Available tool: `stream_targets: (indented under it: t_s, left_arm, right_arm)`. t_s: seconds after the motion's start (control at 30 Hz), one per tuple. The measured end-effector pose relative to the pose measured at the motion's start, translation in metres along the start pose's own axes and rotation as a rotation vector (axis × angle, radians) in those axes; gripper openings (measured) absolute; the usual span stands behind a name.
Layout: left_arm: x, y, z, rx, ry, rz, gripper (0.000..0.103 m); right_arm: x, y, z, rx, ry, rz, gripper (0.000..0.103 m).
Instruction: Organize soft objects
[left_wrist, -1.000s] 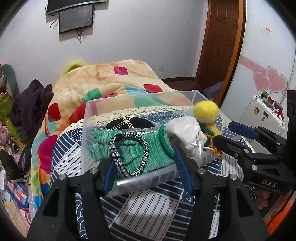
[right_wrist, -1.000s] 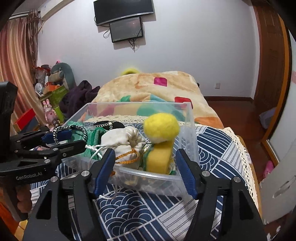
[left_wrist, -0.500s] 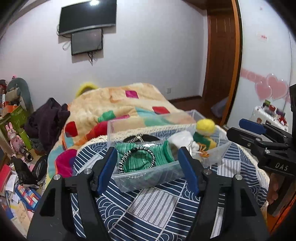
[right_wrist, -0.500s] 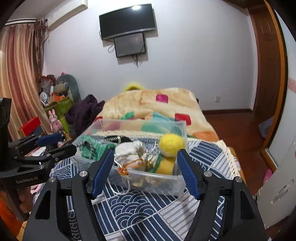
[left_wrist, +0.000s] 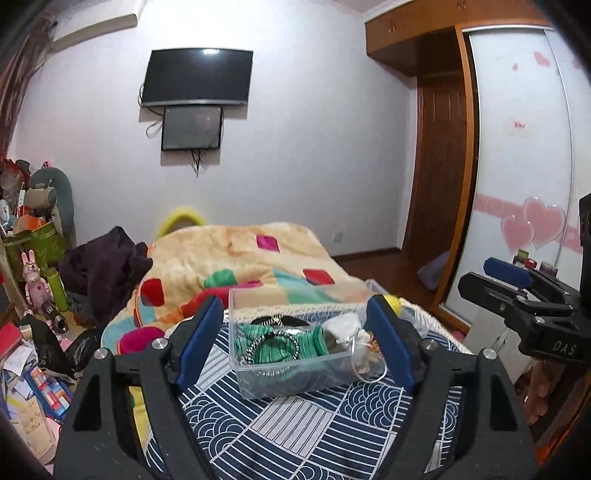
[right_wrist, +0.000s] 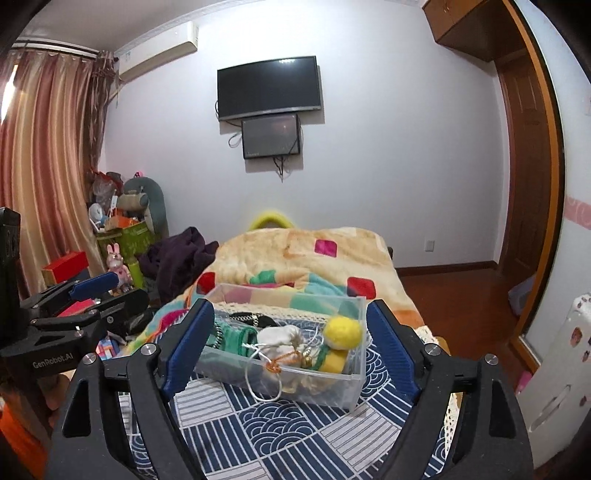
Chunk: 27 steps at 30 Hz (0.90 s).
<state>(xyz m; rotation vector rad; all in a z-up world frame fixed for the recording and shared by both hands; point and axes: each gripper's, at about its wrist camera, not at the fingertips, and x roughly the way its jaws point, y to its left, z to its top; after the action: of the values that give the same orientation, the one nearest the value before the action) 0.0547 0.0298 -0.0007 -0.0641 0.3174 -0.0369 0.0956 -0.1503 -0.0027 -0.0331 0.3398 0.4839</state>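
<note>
A clear plastic box (left_wrist: 295, 384) (right_wrist: 325, 391) sits on a blue patterned cloth (left_wrist: 314, 428) (right_wrist: 280, 435). Inside lie a green knit piece (left_wrist: 288, 349) (right_wrist: 236, 338), a black-and-white braided cord (left_wrist: 273, 347), a white drawstring pouch (left_wrist: 341, 326) (right_wrist: 280, 339) and a yellow pom-pom toy (right_wrist: 341, 332). My left gripper (left_wrist: 295, 339) is open and empty, held back from the box. My right gripper (right_wrist: 288, 343) is open and empty, also back from the box. Each gripper shows at the edge of the other's view.
A bed with a patchwork blanket (left_wrist: 236, 258) (right_wrist: 317, 258) lies behind the box. Clutter and toys (left_wrist: 33, 280) fill the floor at left. A wardrobe with pink hearts (left_wrist: 532, 221) and a wooden door (right_wrist: 524, 184) stand at right. A TV (right_wrist: 267, 88) hangs on the far wall.
Both grippers have drawn back and up from the box, which now looks smaller and farther. Both stay open and empty. The box's contents have not moved.
</note>
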Motion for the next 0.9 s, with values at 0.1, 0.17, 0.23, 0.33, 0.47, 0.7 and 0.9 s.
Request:
stream_targets:
  t_s: [0.1, 0.17, 0.23, 0.33, 0.47, 0.7, 0.9]
  left_arm:
    - [-0.009, 0.000, 0.004, -0.001, -0.034, 0.004, 0.086]
    - [-0.015, -0.001, 0.006, -0.003, -0.052, 0.004, 0.089]
    - [-0.021, -0.001, 0.009, -0.007, -0.069, 0.002, 0.091]
    - [-0.027, -0.001, 0.011, -0.010, -0.084, 0.003, 0.092]
    - [-0.031, 0.000, 0.013, -0.014, -0.096, 0.003, 0.094]
    - [-0.033, -0.003, 0.012, -0.010, -0.097, 0.002, 0.095]
    - [-0.035, -0.005, 0.011, -0.007, -0.098, 0.005, 0.097]
  right_arm:
    - [-0.006, 0.002, 0.003, 0.002, -0.022, -0.003, 0.089]
    - [-0.009, 0.002, 0.003, 0.005, -0.037, -0.005, 0.098]
    - [-0.014, 0.002, 0.004, 0.012, -0.055, -0.005, 0.100]
    - [-0.019, 0.004, 0.006, 0.013, -0.068, -0.002, 0.101]
    - [-0.025, 0.005, 0.005, 0.014, -0.081, 0.001, 0.101]
    - [-0.028, 0.005, 0.004, 0.017, -0.091, 0.003, 0.101]
    - [-0.028, 0.004, 0.004, 0.019, -0.091, 0.002, 0.101]
